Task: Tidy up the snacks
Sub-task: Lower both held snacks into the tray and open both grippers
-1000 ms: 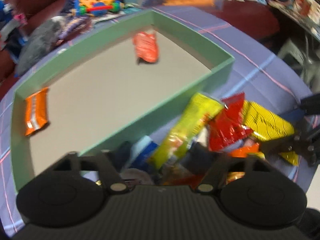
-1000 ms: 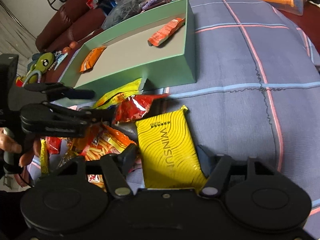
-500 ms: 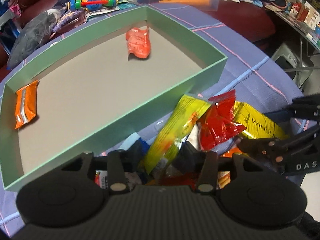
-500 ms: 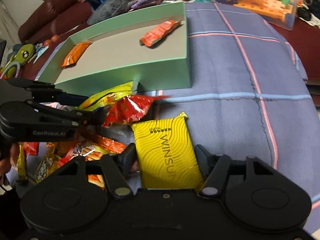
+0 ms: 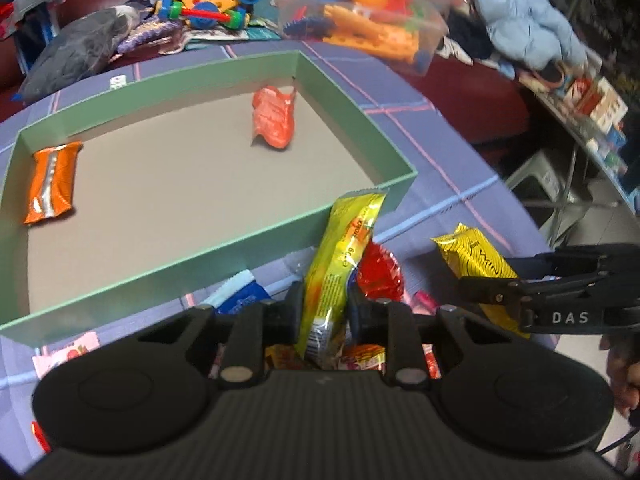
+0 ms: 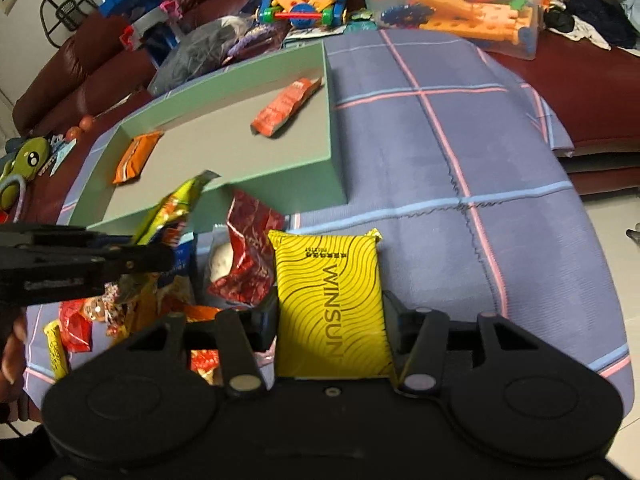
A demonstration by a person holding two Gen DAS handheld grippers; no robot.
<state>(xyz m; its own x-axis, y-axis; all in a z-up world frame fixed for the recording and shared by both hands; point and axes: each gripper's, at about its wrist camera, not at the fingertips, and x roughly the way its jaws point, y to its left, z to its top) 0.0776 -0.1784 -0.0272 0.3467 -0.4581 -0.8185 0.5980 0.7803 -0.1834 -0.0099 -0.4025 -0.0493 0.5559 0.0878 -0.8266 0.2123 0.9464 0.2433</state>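
My left tongs (image 5: 324,308) were closing on a crinkly yellow-green snack bag (image 5: 344,264); right tongs (image 6: 330,320) were closing on a glossy yellow wavy-lined pack (image 6: 332,292).

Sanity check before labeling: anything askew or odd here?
Mostly the red snack packet: crumpled and apparently torn open, beside the green box. The orange packet inside lies tilted against the right wall. Nothing spilled.

Even indoor light reaches me, soft shadows inside the green box (image 5: 360,112). My fisheye bends the cloth's far edge; the toy bin (image 5: 360,20) smears with motion blur.
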